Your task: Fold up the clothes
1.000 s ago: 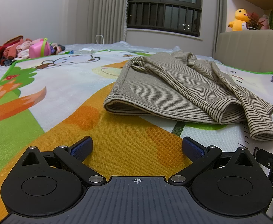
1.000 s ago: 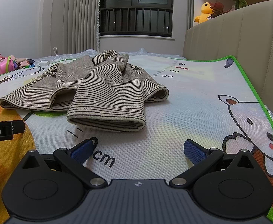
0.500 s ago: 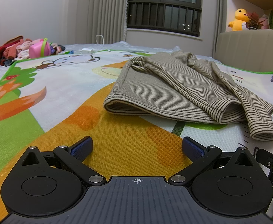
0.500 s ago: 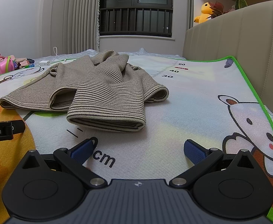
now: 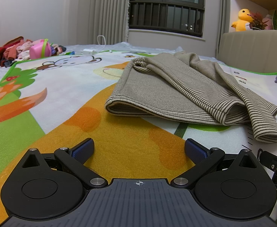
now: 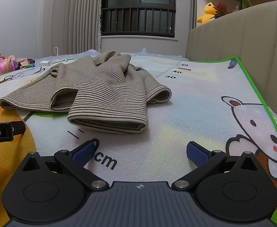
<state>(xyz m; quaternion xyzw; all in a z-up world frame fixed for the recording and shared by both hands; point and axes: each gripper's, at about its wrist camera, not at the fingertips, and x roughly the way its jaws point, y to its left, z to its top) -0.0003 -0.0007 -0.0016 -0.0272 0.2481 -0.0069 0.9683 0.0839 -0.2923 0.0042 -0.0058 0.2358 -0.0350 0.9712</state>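
Observation:
A beige garment with thin dark stripes (image 5: 178, 92) lies loosely folded on a colourful cartoon play mat (image 5: 49, 87). It also shows in the right wrist view (image 6: 100, 92), with one striped sleeve end lying nearest. My left gripper (image 5: 139, 148) is open and empty, low over the mat a short way in front of the garment's hem. My right gripper (image 6: 141, 150) is open and empty, just short of the sleeve end. Neither touches the cloth.
A pile of clothes with a pink toy (image 5: 25, 49) lies at the far left. A white charger and cable (image 5: 93, 50) lie beyond the mat. A beige padded headboard (image 6: 242, 43) runs along the right. The other gripper's body (image 6: 4, 132) shows at the left edge.

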